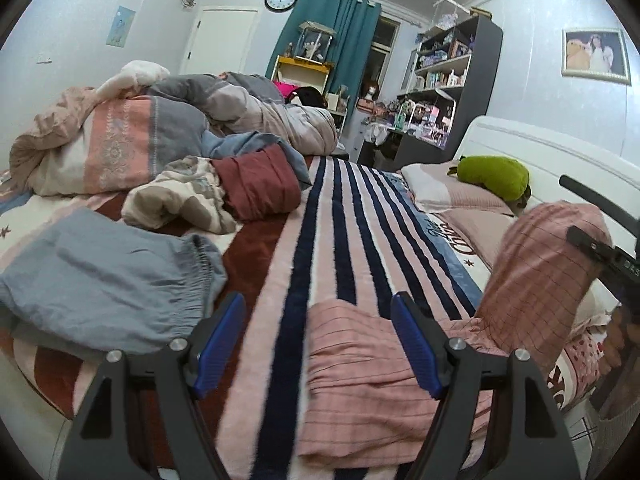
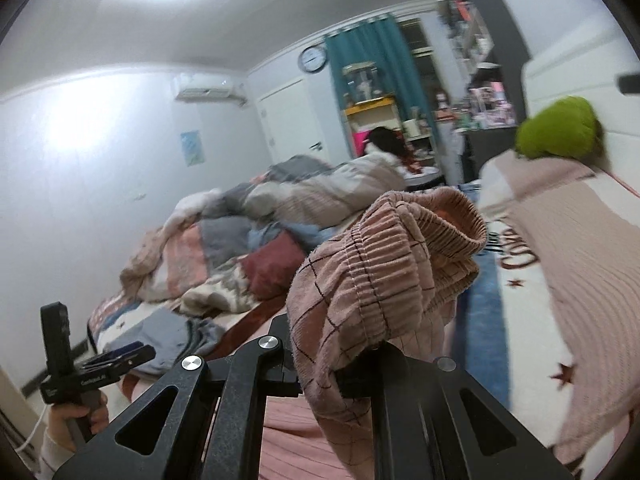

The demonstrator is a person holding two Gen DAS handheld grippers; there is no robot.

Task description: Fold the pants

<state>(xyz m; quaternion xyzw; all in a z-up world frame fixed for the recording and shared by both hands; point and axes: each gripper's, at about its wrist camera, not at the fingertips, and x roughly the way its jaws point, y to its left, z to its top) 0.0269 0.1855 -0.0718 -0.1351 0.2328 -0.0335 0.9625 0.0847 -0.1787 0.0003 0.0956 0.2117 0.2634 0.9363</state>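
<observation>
Pink checked pants [image 1: 372, 380] lie on the striped bed cover [image 1: 304, 264], just right of my left gripper [image 1: 320, 344]. Its blue pads [image 1: 222, 344] stand wide apart with nothing between them, low over the cover. At the right edge my right gripper [image 1: 580, 240] holds one end of the pants up off the bed. In the right wrist view that gripper [image 2: 340, 364] is shut on the pants' elastic waistband [image 2: 380, 276], and the cloth drapes over its fingertips and hides them. The left gripper [image 2: 116, 356] shows at the lower left, held by a hand [image 2: 76, 416].
Blue-grey pants [image 1: 104, 280] lie at the left. Behind them are a dark red garment [image 1: 256, 184] and a heap of quilts [image 1: 120, 140]. A green plush [image 1: 492, 176] sits on pillows [image 1: 452, 196] by the white headboard [image 1: 540, 152]. Shelves [image 1: 452, 68] stand beyond the bed.
</observation>
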